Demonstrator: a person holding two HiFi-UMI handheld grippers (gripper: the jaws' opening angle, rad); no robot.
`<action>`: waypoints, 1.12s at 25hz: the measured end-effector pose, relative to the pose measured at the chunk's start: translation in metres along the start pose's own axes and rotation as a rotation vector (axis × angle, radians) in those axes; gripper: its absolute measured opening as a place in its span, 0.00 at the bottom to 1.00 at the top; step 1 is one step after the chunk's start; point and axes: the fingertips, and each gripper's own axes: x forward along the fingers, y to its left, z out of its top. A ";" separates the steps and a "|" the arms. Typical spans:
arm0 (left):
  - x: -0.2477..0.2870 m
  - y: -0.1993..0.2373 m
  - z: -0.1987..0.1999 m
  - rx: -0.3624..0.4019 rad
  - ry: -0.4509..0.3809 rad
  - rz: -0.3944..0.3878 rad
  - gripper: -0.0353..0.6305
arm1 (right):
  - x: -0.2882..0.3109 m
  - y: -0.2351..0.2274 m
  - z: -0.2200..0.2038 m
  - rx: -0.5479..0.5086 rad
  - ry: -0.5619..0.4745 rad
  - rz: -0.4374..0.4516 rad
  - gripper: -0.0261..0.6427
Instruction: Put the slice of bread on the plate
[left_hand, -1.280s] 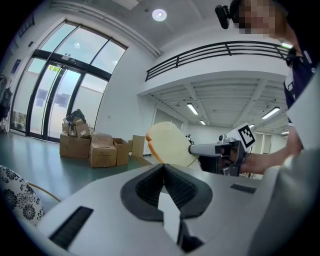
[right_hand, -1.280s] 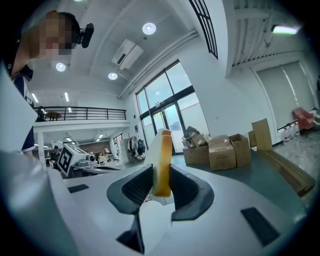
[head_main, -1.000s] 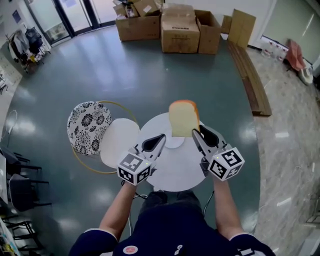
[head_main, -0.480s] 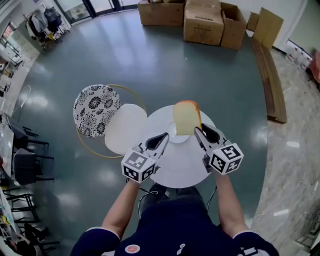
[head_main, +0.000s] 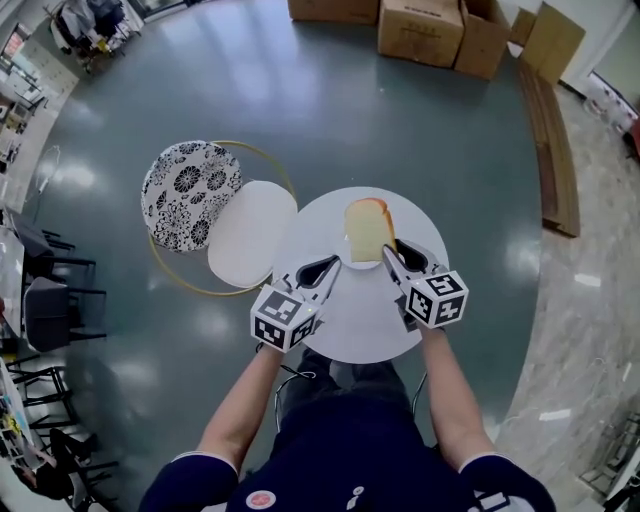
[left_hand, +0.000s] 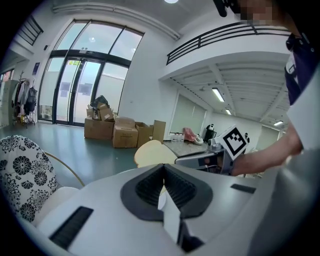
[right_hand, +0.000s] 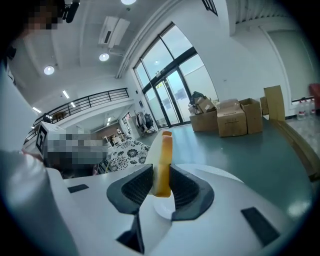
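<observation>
The slice of bread (head_main: 367, 229) stands on edge with its orange crust up, low over the round white table (head_main: 350, 325). My right gripper (head_main: 393, 250) is shut on its lower part; in the right gripper view the bread (right_hand: 162, 155) sits between the two dark pads. A small white plate (right_hand: 161, 207) lies just under those jaws, mostly hidden in the head view. My left gripper (head_main: 332, 264) hovers beside it to the left, shut with nothing held. The left gripper view shows the bread (left_hand: 151, 153) ahead and the right gripper's marker cube (left_hand: 235, 141).
Left of the table stand a black-and-white flowered stool (head_main: 190, 195) and a plain white round seat (head_main: 250, 232) inside a gold hoop. Cardboard boxes (head_main: 425, 30) sit on the floor far ahead, wooden planks (head_main: 555, 150) at the right, dark chairs (head_main: 45, 310) at the left.
The right gripper has lowered the bread from well above the table down close to the plate. Both grippers moved slightly forward, and the head view shifted.
</observation>
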 end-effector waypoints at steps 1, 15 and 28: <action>0.000 0.001 -0.004 -0.006 0.008 -0.001 0.06 | 0.005 -0.002 -0.007 0.008 0.012 -0.005 0.20; 0.009 0.005 -0.038 -0.068 0.057 -0.003 0.06 | 0.055 -0.031 -0.078 0.096 0.177 -0.033 0.20; 0.014 0.016 -0.052 -0.086 0.084 -0.009 0.06 | 0.081 -0.041 -0.106 0.155 0.237 -0.039 0.20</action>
